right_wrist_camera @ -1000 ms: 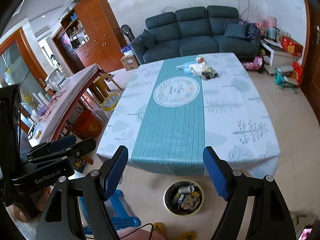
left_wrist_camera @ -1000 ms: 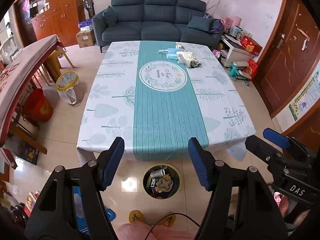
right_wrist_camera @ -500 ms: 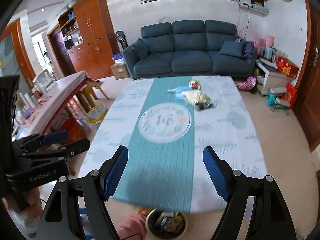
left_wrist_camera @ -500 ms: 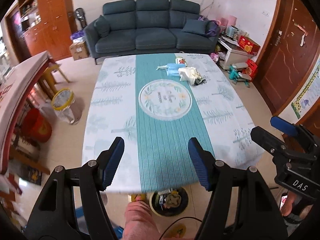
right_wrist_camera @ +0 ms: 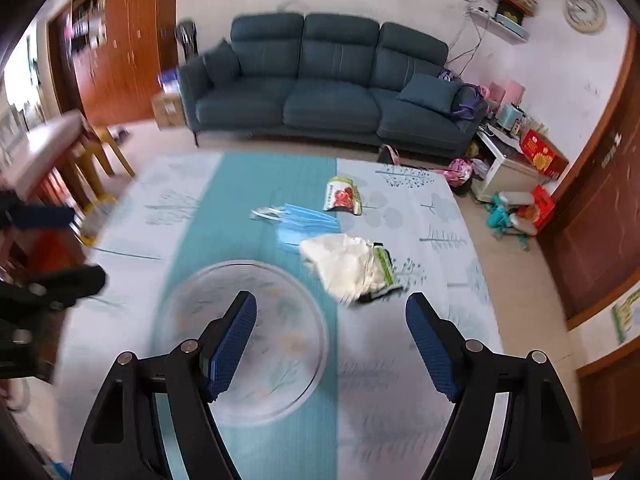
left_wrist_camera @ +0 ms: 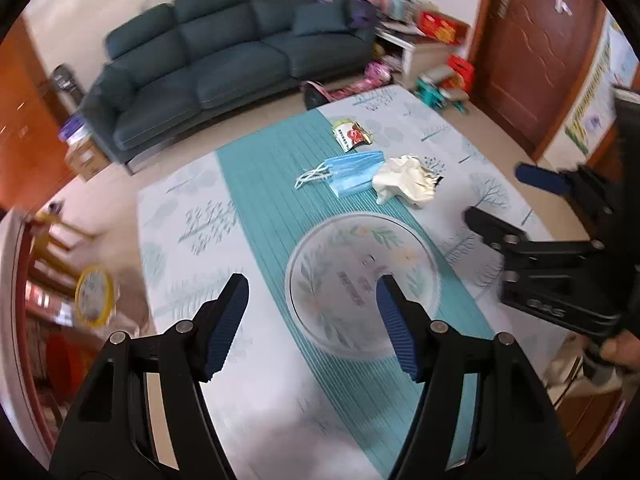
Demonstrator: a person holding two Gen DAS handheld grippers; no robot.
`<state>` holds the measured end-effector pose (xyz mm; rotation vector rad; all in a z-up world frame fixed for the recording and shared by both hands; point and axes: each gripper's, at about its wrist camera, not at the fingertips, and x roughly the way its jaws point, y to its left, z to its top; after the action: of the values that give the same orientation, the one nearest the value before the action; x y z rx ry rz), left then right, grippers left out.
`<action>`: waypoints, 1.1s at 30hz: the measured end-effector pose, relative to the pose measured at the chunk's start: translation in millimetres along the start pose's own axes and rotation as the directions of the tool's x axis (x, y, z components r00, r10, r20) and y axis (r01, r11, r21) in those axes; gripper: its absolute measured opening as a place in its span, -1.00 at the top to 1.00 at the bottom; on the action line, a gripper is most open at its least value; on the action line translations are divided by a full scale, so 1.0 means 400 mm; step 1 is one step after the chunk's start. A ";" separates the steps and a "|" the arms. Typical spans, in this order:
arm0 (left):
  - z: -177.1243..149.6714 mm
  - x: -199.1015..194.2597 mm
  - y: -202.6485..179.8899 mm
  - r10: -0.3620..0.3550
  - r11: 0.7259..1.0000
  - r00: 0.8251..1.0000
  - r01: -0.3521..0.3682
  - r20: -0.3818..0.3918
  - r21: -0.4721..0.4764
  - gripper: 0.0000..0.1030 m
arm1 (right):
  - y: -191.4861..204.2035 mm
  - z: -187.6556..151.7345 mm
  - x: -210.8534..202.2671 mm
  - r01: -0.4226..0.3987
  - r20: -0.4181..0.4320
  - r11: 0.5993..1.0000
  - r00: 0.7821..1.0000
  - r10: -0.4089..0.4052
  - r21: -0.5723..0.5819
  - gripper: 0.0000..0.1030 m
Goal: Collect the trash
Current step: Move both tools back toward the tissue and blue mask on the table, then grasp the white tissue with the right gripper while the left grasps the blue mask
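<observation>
3 trash pieces | crumpled white wrapper (right_wrist_camera: 346, 266) | blue masks (right_wrist_camera: 302, 222) | red-green packet (right_wrist_camera: 343, 197)

A lived-in home sitting room. Straight ahead of the hand-held gripper (right_wrist_camera: 330, 334) stands a dark teal three-seat sofa (right_wrist_camera: 320, 84) against a white wall, with a round wall clock (right_wrist_camera: 585, 13) up to the right. Below the fingers lies the bench (right_wrist_camera: 404, 364) under a leaf-print tablecloth with a teal runner. Wooden cabinets (right_wrist_camera: 120, 40) fill the left, a brown door (left_wrist_camera: 532, 52) the right, and toys and boxes (right_wrist_camera: 532, 160) clutter the floor by a low white stand.
</observation>
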<state>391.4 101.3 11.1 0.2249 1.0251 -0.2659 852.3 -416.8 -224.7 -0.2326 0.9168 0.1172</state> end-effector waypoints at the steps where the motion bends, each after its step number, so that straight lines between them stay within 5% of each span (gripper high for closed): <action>1: 0.028 0.040 0.013 -0.010 1.000 1.000 0.011 -0.013 0.026 -0.23 | 0.005 0.011 0.038 0.014 -0.014 1.000 1.000 -0.014 -0.015 -0.53; 7: 0.149 0.231 0.046 -0.052 0.989 0.997 0.060 -0.060 0.136 -0.23 | 0.031 0.036 0.274 0.082 -0.094 0.990 0.991 -0.093 -0.115 -0.53; 10: 0.194 0.307 0.058 -0.088 0.982 0.992 0.101 -0.087 0.157 -0.23 | 0.029 0.033 0.372 0.088 -0.125 0.985 0.986 -0.107 -0.149 -0.37; 12: 0.215 0.341 0.054 -0.106 0.978 0.990 0.121 -0.096 0.167 -0.23 | 0.020 0.024 0.418 0.086 -0.152 0.983 0.982 -0.111 -0.165 0.17; 14: 0.242 0.384 0.052 -0.118 0.974 0.987 0.136 -0.108 0.183 -0.23 | -0.005 0.022 0.460 0.076 -0.182 0.987 0.978 -0.102 -0.144 0.38; 20: 0.302 0.486 0.025 -0.164 0.951 0.975 0.197 -0.149 0.240 -0.23 | -0.139 0.007 0.476 -0.060 -0.192 0.986 0.977 0.090 0.155 0.61; 27: 0.345 0.578 -0.055 -0.169 0.899 0.965 0.233 -0.199 0.369 -0.23 | -0.265 -0.047 0.476 -0.144 -0.150 0.860 0.958 0.245 0.490 0.66; 33: 0.363 0.659 -0.145 -0.156 0.833 0.958 0.258 -0.239 0.490 -0.23 | -0.272 -0.087 0.433 -0.188 -0.094 0.804 0.953 0.289 0.564 0.66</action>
<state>620.0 -27.5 -147.4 0.6407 1.1548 -0.7370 951.7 -530.6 -367.0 0.4232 1.1165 0.0618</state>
